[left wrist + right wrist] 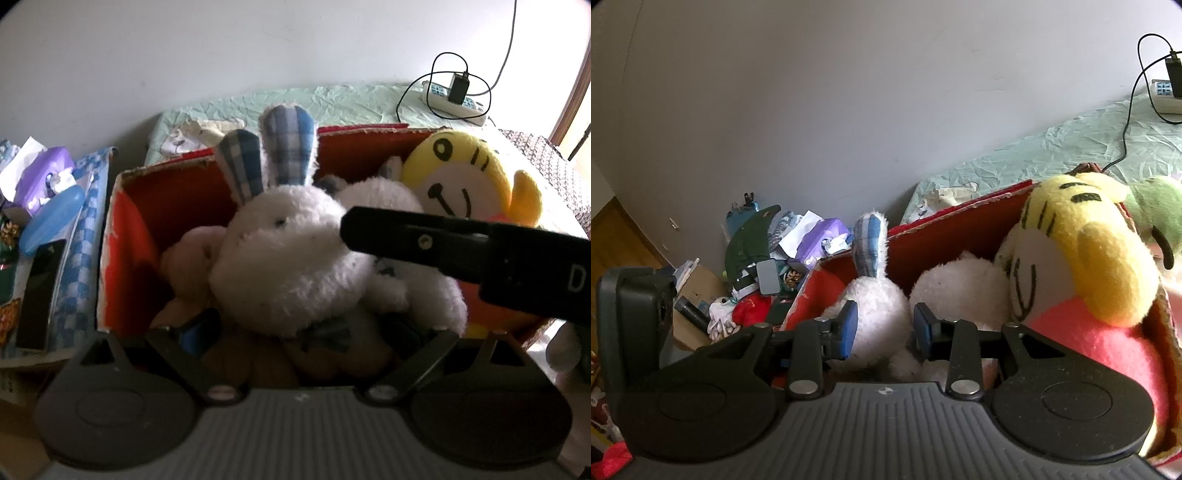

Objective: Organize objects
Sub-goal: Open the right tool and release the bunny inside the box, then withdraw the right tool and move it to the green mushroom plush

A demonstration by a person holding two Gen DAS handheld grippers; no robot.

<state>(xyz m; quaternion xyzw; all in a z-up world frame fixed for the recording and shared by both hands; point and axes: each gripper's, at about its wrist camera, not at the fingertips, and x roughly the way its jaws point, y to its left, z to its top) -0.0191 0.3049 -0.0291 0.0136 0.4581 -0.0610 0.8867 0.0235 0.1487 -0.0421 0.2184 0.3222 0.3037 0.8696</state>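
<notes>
Inside the red cardboard box (125, 229) on the bed sits a white plush rabbit (284, 251) with blue checked ears, between a pinkish toy on its left and a white plush and a yellow tiger toy (465, 177) on its right. From the right wrist view, the right gripper (885, 330) has its blue pads (849, 325) narrowly apart on either side of the rabbit's body, not clearly pressing it. Meanwhile the left gripper (303, 332) stands wide open over the near edge of the box, holding nothing.
</notes>
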